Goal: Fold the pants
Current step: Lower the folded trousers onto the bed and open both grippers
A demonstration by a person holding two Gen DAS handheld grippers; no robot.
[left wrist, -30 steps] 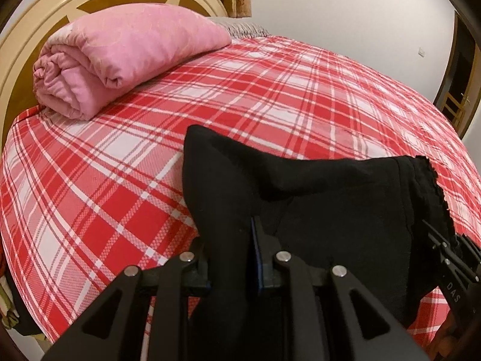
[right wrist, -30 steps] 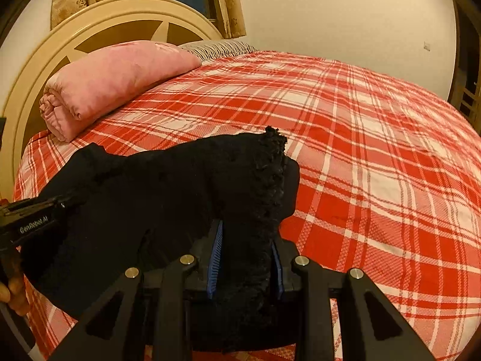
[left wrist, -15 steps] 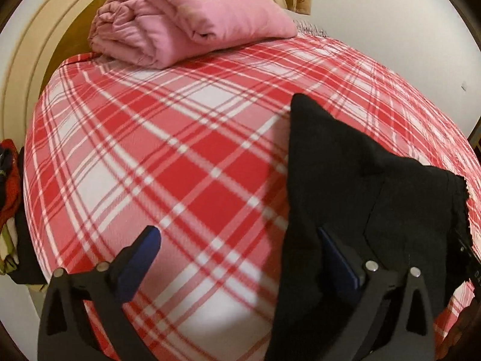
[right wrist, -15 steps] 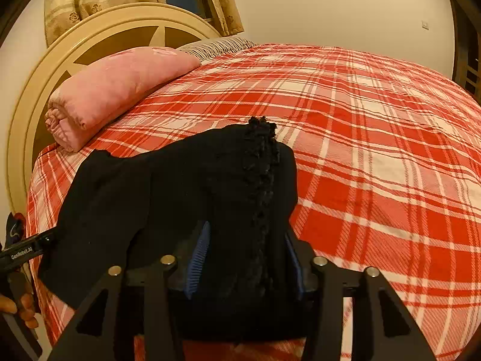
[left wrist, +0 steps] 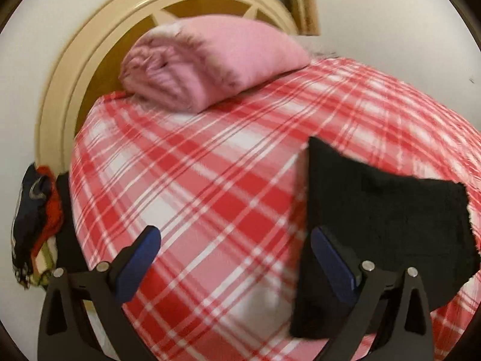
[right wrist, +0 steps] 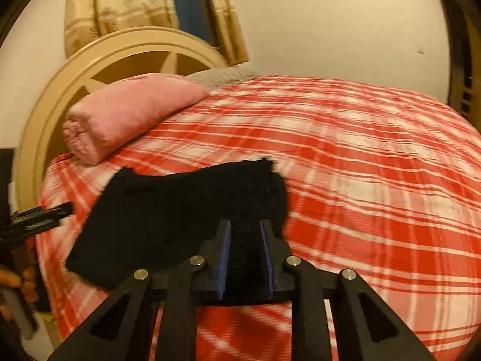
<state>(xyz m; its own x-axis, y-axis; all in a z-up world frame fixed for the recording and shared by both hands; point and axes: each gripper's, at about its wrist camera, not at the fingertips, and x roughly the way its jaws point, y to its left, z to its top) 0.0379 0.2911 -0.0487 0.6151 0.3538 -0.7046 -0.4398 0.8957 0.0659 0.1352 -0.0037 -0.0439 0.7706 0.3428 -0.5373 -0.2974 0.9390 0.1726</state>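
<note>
Right wrist view, unreadable white lettering on left hand-held gripper [right wrist: 64, 210], black pants [right wrist: 180, 210]

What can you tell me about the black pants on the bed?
The black pants are folded into a compact, soft-looking dark bundle, lying flat on the red plaid bedspread near its edge. One side has a frilly, rough-looking trim. The right gripper has its blue-padded fingers set on either side of a fold of the cloth, with a gap between them. The left gripper is wide open, and its right finger overlaps the pants' left edge. Blur hides finer detail.
</note>
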